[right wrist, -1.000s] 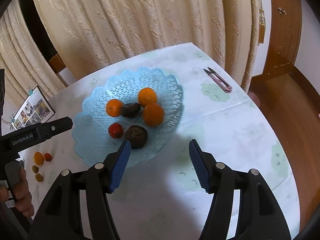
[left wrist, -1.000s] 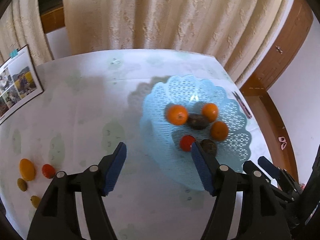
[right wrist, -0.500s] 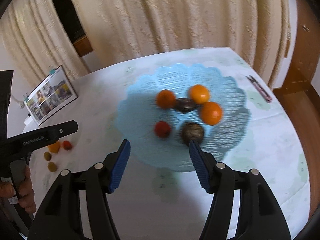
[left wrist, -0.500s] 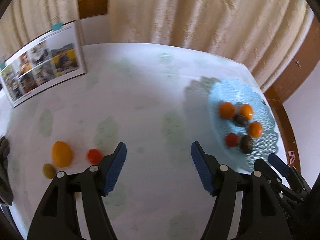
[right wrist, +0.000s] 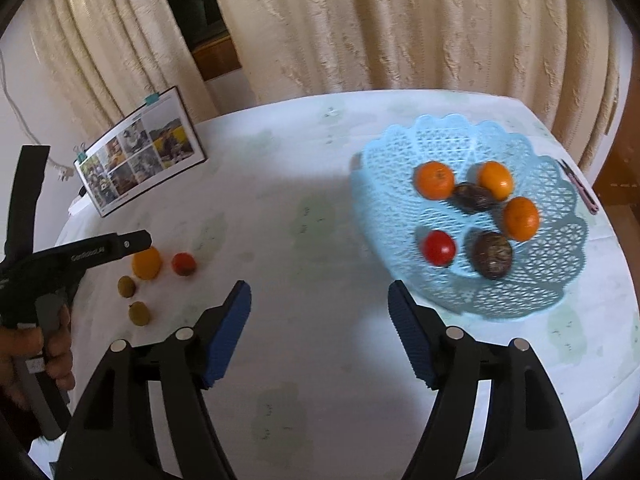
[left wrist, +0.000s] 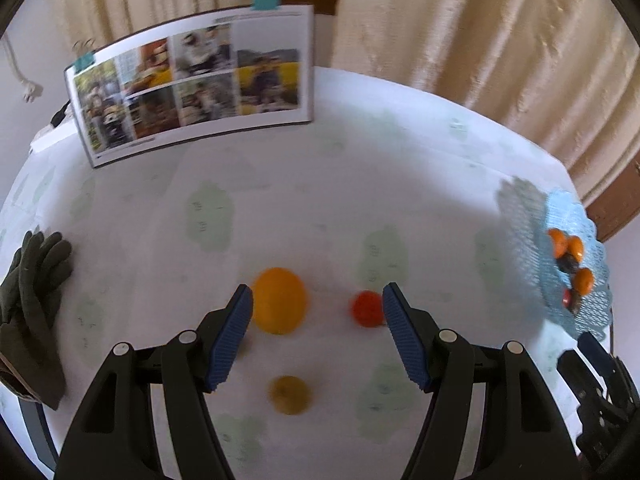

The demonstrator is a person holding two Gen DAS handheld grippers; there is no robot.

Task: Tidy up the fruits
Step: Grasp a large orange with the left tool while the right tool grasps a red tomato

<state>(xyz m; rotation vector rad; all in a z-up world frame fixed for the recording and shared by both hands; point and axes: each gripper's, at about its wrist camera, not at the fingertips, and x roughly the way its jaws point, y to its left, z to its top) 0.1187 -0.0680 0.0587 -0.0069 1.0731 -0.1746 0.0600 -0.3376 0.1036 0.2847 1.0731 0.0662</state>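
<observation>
Orange and round, the large fruit (left wrist: 280,300) lies on the bench (left wrist: 320,184) just ahead of my left claw (left wrist: 316,308), nearer its left pad; the small red fruit (left wrist: 367,308) sits by the right pad. Left claw is spread, empty, pitched steeply down. My right claw (right wrist: 320,308), opening and empty, is farther, near the blue basket (right wrist: 560,280).
</observation>
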